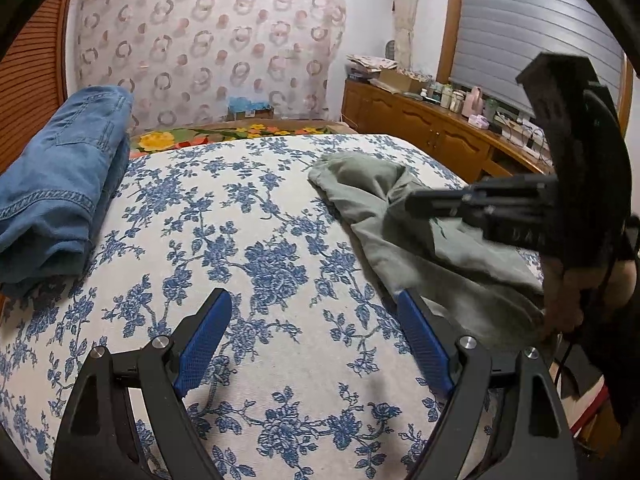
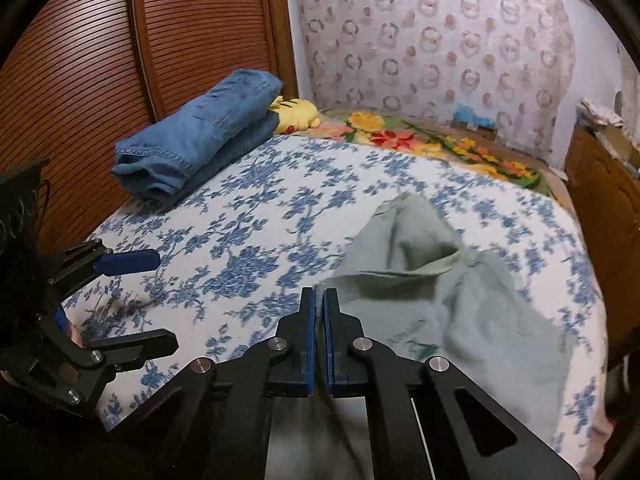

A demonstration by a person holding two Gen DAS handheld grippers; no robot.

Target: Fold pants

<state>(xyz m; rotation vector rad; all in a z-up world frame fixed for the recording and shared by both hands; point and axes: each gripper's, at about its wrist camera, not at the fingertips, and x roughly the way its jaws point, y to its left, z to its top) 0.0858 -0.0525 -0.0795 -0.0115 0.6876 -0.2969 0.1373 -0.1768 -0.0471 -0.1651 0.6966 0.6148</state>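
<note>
So your right gripper (image 2: 319,300) is pinched tight on the edge of the green pants (image 2: 460,300), which sit crumpled on the right side of the bed (image 2: 260,200). Left gripper (image 1: 316,308) is wide open w/ nothing in it, hovering beside the cloth. Imo grab the opposite edge w/ the left, then pull flat b4 folding. Jeans (image 2: 192,140) look folded already.
</note>
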